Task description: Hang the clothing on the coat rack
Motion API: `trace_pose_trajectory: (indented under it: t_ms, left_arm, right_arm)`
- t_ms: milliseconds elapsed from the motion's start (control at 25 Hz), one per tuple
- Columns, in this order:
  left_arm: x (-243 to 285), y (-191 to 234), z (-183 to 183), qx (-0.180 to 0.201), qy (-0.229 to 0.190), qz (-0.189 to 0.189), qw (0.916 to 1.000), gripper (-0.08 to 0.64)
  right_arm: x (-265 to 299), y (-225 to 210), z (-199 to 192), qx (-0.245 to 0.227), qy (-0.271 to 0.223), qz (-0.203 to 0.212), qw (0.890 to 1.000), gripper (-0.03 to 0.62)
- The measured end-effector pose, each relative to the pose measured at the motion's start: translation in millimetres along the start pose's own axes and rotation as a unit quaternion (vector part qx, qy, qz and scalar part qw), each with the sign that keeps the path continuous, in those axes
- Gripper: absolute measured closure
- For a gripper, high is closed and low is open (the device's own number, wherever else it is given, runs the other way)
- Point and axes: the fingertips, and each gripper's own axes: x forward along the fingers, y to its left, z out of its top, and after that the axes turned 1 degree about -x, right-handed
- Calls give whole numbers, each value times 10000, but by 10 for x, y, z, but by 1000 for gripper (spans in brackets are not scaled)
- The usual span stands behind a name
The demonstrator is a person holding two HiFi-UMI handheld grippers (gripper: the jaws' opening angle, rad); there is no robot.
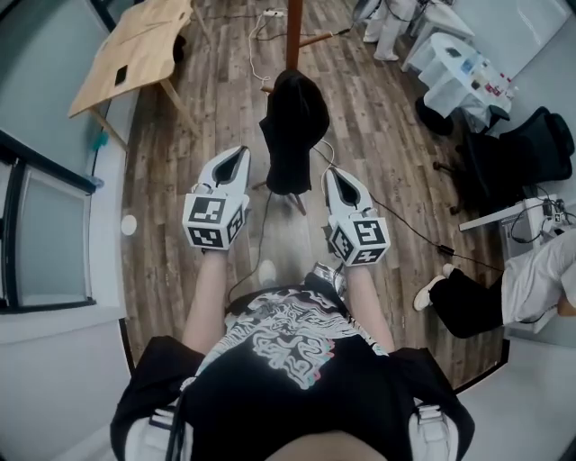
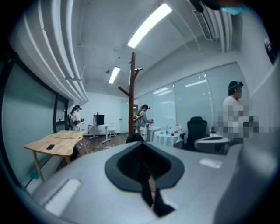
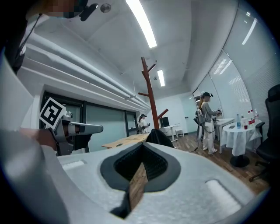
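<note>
Flanking the black garment (image 1: 292,117) closely, left gripper (image 1: 241,154) and right gripper (image 1: 328,172) hang closed, empty.

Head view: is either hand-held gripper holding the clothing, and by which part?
Nothing is held. The left hand-held gripper and right hand-held gripper are shut and empty, either side of the black clothing at the coat rack.

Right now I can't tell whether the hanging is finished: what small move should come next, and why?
Probably draw both grippers straight back. The black garment drapes on the coat rack, and the left gripper and right gripper are shut with nothing between their jaws, so nothing seems left to carry.
</note>
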Motion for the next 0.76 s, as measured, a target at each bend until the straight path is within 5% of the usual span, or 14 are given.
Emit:
trace_pose_trajectory:
  t_ms: [760]
  left_arm:
    - [123,-250,2,25,-9,73,10000,571]
  right_arm:
    - [-195,-257,19,155,-119,3,9998,594]
